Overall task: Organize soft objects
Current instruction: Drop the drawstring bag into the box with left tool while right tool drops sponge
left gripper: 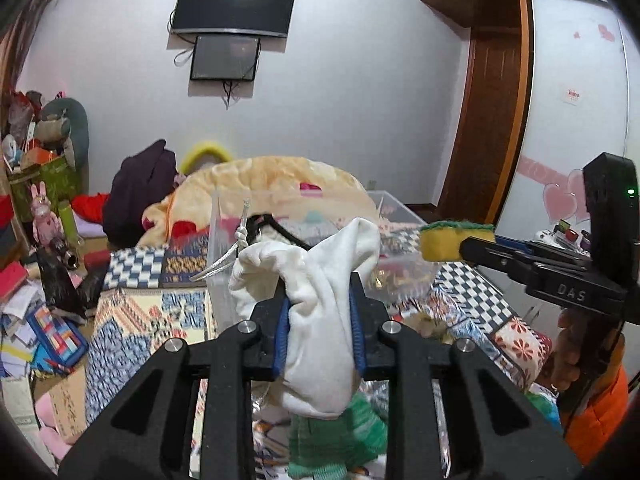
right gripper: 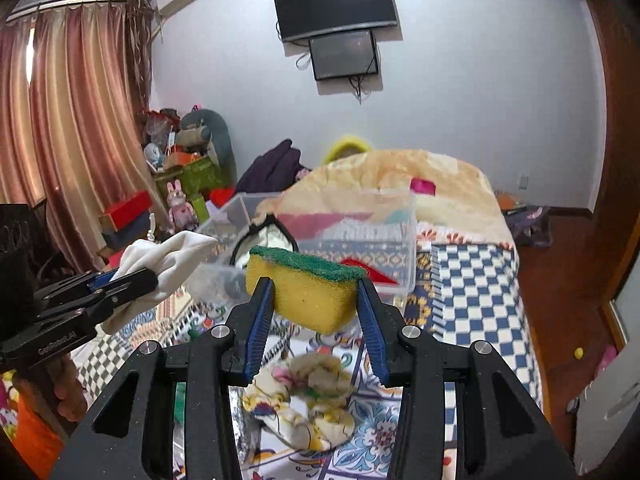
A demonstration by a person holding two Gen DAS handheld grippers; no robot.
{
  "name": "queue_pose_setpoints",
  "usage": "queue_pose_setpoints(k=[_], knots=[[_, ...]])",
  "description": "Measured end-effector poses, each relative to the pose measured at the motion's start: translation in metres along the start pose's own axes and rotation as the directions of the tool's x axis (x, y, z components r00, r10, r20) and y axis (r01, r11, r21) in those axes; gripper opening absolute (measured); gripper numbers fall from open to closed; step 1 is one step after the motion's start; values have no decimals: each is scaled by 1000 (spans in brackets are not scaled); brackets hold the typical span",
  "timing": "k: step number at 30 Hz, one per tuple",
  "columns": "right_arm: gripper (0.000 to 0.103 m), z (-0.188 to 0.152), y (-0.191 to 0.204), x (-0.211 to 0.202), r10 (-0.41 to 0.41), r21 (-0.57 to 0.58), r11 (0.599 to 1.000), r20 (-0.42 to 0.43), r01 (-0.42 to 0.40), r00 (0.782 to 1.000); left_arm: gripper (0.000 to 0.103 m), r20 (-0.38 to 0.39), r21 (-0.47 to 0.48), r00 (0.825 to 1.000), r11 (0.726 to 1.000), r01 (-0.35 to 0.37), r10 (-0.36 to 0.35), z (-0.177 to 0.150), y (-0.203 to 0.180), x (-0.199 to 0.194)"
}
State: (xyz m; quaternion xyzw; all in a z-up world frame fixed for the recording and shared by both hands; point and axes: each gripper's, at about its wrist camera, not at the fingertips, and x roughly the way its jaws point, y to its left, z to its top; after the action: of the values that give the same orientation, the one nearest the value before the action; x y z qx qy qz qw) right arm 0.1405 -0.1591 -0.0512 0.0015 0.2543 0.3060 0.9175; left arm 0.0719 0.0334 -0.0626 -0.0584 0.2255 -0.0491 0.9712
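Note:
My left gripper (left gripper: 318,300) is shut on a white cloth (left gripper: 320,332) and holds it up above the bed; the cloth also shows in the right wrist view (right gripper: 160,264), with the left gripper (right gripper: 132,280) at the left. My right gripper (right gripper: 314,288) is shut on a yellow sponge with a green scouring top (right gripper: 308,292); the sponge shows in the left wrist view (left gripper: 448,240) at the right. A clear plastic box (right gripper: 400,240) stands on the bed just beyond both grippers, with a black-rimmed item (right gripper: 264,240) and coloured fabric inside.
A patterned quilt (right gripper: 472,292) covers the bed. A floral cloth (right gripper: 312,400) lies under my right gripper; a green knitted item (left gripper: 340,440) lies under my left. A beige blanket (left gripper: 272,184) is heaped behind the box. Cluttered boxes and toys (left gripper: 44,168) stand left.

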Motion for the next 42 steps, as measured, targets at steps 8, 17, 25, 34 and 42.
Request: queue_pose_setpoints(k=[8,17,25,34,42], knots=[[39,26,3,6,-18,-29,999,30,19,999,26,-10,8,1000,1000,-14,14,35,8,20],[39,38,11,38,-28,-60,998,7,28,1000,26,-37,1,999,1000,-30,30,56,13,49],[39,39,11,65,-44,-81,996,-58,39,997,26,-116,-1,992,999,-46,45,61,15,92],[39,36,5,91,-64,-83,995,-144,53,988,26,-217,10,974,998,-67,68,57,20,136],[40,29,2,107,-73,-88,995,-206,56,976,26,-289,-12,956,999,-51,45,47,25,155]])
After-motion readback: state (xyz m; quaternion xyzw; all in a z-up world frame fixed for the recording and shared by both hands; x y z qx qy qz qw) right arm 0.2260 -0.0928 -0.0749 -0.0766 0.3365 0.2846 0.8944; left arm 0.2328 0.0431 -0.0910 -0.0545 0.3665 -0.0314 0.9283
